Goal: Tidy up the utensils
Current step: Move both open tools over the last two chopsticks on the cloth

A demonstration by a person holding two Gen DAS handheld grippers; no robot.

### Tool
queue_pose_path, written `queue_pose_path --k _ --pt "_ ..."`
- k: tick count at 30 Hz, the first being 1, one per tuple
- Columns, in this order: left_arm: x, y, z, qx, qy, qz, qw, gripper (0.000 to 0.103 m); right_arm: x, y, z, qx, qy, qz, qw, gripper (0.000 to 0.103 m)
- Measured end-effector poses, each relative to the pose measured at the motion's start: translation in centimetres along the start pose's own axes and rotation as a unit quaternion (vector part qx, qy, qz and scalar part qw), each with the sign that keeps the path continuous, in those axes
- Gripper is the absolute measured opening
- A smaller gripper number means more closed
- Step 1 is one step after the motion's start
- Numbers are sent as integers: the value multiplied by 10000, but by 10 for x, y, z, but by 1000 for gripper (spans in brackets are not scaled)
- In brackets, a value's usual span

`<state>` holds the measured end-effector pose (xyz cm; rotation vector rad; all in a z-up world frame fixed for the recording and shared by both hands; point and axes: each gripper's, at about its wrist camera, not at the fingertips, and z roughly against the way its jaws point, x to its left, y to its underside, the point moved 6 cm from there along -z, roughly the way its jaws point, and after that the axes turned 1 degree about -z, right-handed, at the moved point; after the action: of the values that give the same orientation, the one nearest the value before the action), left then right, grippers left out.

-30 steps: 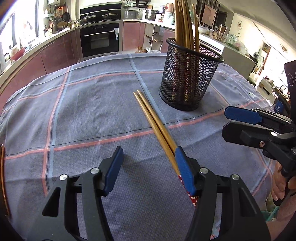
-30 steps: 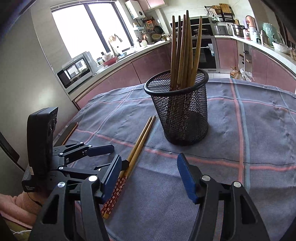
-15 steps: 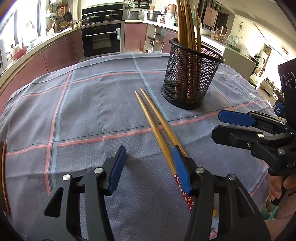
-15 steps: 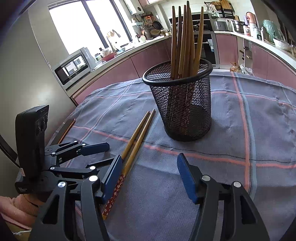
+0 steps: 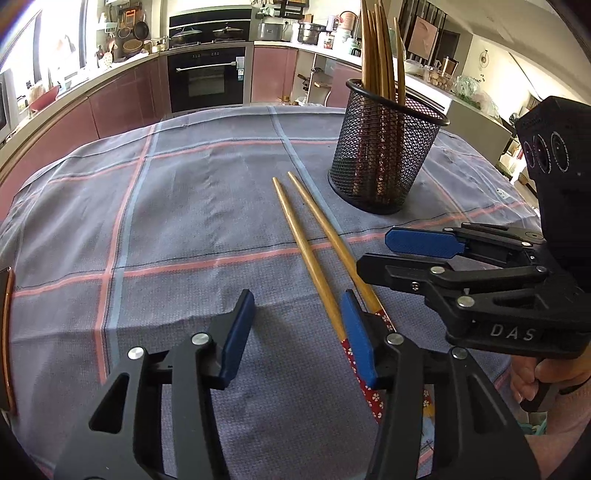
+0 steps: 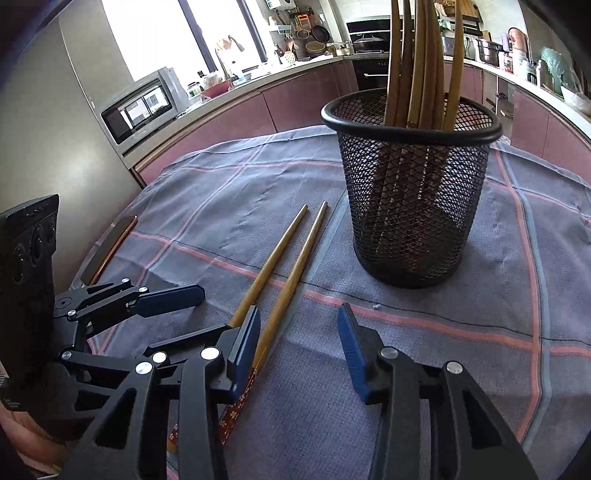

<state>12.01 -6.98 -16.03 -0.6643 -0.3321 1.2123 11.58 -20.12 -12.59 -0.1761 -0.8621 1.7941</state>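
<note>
Left tongs [image 5: 297, 328]: mine, apart, just been narrowing, one chopstick [image 5: 306, 251] between, untouched I think.
Right tongs [image 6: 297, 343]: apart, narrowing beside second chopstick [image 6: 291, 280].
Holder [image 6: 410, 206]: upright on surface [image 5: 177, 206].

Kitchen background: a grey tablecloth [image 5: 184, 206] with pink and blue stripes fills most of the frame, a black built-in oven [image 5: 207, 79] sits top centre, and a microwave [image 6: 142, 107] (silver, upper left) sits under a bright window [image 6: 173, 33].
</note>
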Motion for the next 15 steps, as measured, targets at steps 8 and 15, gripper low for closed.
queue_pose_path --k 8,15 --pt "0 1 0 -16 -15 -18 10000 49 2 -2 -5 38 196 109 9997 39" --pt "-2 1 1 -32 -36 -49 10000 49 4 -3 -7 62 310 189 9993 36"
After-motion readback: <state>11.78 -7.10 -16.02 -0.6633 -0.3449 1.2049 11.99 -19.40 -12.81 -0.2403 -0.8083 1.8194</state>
